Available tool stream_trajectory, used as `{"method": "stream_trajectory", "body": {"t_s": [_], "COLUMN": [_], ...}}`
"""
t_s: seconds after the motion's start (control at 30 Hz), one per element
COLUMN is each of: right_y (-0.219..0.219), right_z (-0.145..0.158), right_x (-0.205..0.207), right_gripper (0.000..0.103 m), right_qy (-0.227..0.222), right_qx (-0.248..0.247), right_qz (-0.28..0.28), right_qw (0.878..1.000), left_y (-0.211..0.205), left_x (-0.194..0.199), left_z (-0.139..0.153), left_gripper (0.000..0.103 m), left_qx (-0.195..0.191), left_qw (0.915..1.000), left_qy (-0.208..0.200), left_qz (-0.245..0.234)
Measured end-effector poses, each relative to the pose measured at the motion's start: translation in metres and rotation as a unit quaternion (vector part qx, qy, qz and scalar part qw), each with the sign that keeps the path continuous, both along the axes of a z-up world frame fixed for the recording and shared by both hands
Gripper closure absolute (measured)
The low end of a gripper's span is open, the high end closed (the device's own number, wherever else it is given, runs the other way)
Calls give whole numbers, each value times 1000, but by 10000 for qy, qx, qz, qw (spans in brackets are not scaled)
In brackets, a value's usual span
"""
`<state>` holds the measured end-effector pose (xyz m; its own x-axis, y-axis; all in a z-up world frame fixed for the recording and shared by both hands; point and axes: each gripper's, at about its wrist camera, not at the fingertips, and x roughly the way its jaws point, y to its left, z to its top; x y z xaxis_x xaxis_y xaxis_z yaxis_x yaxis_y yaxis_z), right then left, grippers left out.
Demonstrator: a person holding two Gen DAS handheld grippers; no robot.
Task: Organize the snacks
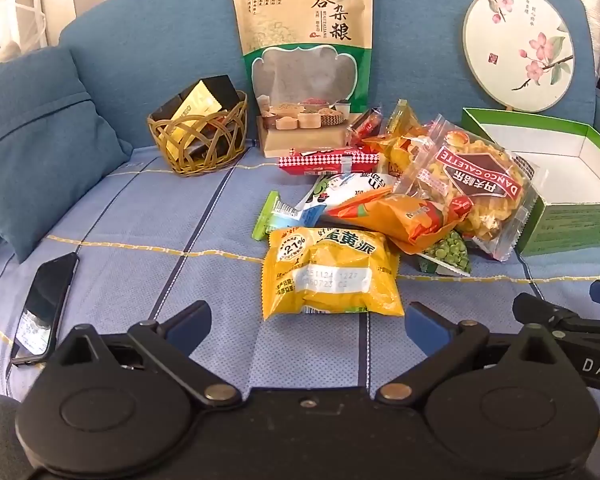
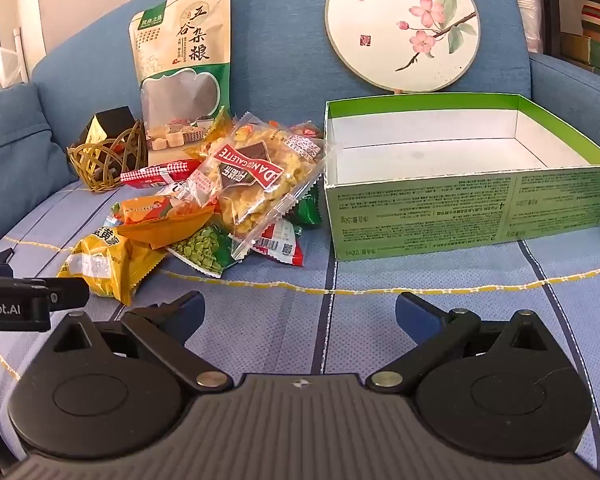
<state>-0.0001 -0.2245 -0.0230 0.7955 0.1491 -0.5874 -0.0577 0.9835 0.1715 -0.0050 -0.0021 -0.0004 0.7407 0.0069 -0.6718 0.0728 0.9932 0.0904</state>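
A pile of snack packets lies on the blue sofa seat. Nearest is a yellow egg-yolk pie packet [image 1: 330, 272], also in the right wrist view [image 2: 100, 264]. Behind it lie an orange chip bag [image 1: 396, 216], a clear Danco Galette cookie bag [image 1: 472, 184] [image 2: 256, 176], a green pea packet [image 1: 446, 256] [image 2: 200, 250] and a red packet [image 1: 328, 159]. An open green box [image 2: 468, 208] [image 1: 572, 220], empty inside, stands right of the pile. My left gripper [image 1: 308, 320] is open just in front of the yellow packet. My right gripper [image 2: 300, 312] is open and empty over the seat, left of the box front.
A tall grain pouch [image 1: 304, 40] and a round painted fan [image 1: 518, 48] lean on the sofa back. A wicker basket [image 1: 198, 136] holds dark boxes. A phone [image 1: 44, 308] lies at the left. A blue cushion [image 1: 32, 140] sits far left.
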Motion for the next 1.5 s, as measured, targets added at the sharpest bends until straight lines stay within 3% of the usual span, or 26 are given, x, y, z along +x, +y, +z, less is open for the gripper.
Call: {"method": "stream_trajectory", "body": {"t_s": [1.5], "right_y": [0], "right_z": [-3], "right_x": [0], "right_gripper": [0], "right_qy": [66], "right_qx": [-23], "right_qz": [68], "right_qw": [10000], "left_y": [1], "left_x": [2], "left_z": [-3], "left_gripper": [0], "left_qx": [-186], "left_qw": [9998], "left_qy": [47], "left_qz": [-72]}}
